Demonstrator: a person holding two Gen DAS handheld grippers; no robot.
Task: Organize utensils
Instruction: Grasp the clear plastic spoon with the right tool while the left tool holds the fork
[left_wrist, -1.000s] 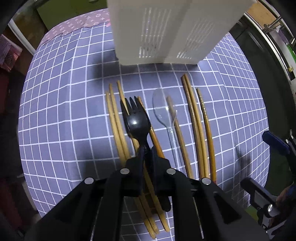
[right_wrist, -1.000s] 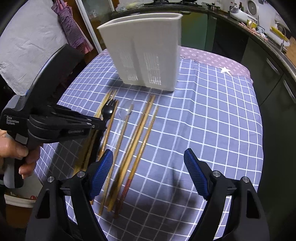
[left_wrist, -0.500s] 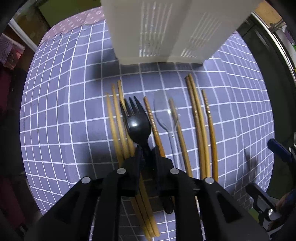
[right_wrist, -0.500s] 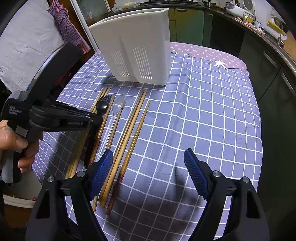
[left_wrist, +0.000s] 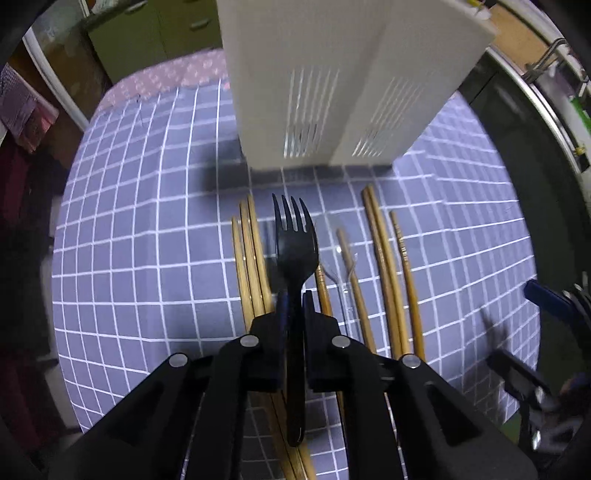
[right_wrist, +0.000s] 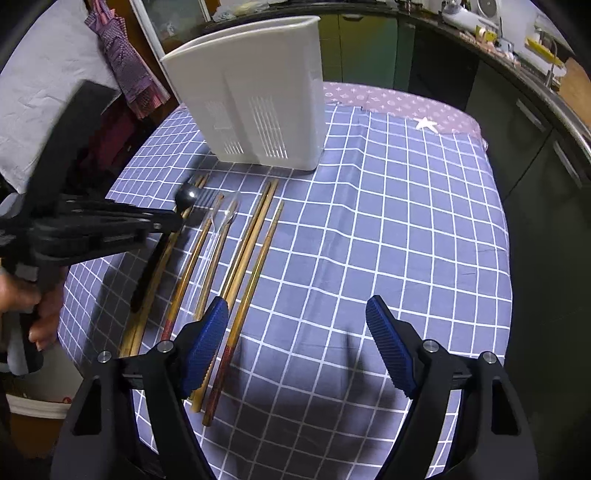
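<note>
Right wrist view takes in the widest spread: a checked tablecloth (right_wrist: 388, 221) with a white slotted utensil holder (right_wrist: 251, 103) standing upright at its far side, presumably the place the loose pieces are meant to go. In front of the holder, wooden chopsticks (right_wrist: 255, 236) lie roughly parallel, their long axes running from the near edge toward the holder, with a clear plastic spoon (right_wrist: 225, 218) among them. Laid out this way, each piece can likely be taken by its handle end.

The right gripper (right_wrist: 295, 343) hangs wide open above bare cloth beside the chopsticks, holding nothing; its jaws have just closed a little.

The left gripper (left_wrist: 293, 310) is clamped on the neck of a black plastic fork (left_wrist: 295, 243), pads pressing either side just below the head. The fork seems raised off the cloth, over the left-hand chopsticks (left_wrist: 251, 258). Its long axis runs along the gripper's line, tines ahead toward the holder's base, handle trailing back beneath the jaws.
</note>
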